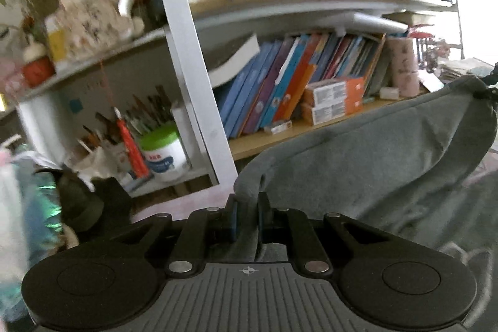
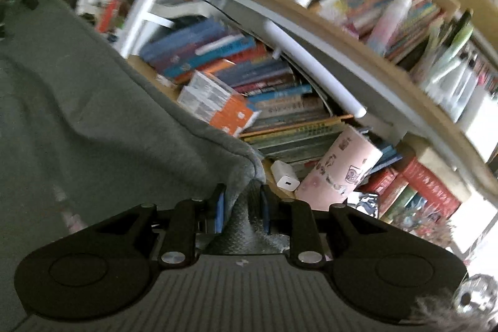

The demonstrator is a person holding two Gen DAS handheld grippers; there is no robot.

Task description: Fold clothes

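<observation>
A grey fleece garment (image 1: 389,151) hangs stretched between both grippers, lifted off the surface. In the left wrist view my left gripper (image 1: 247,201) is shut on one corner of the cloth, which bunches between its blue pads; the fabric runs up to the right edge, where the other gripper (image 1: 488,86) shows dark. In the right wrist view my right gripper (image 2: 242,201) is shut on the other corner of the grey garment (image 2: 93,114), and the cloth spreads away to the left. The lower part of the garment is hidden below both views.
A bookshelf (image 1: 311,126) with leaning books (image 1: 280,83) stands close behind the cloth. A white upright post (image 1: 193,58), a green-lidded jar (image 1: 162,151) and a pink patterned tube (image 2: 339,167) with a white charger (image 2: 284,178) are nearby. Bags and soft items crowd the left (image 1: 18,192).
</observation>
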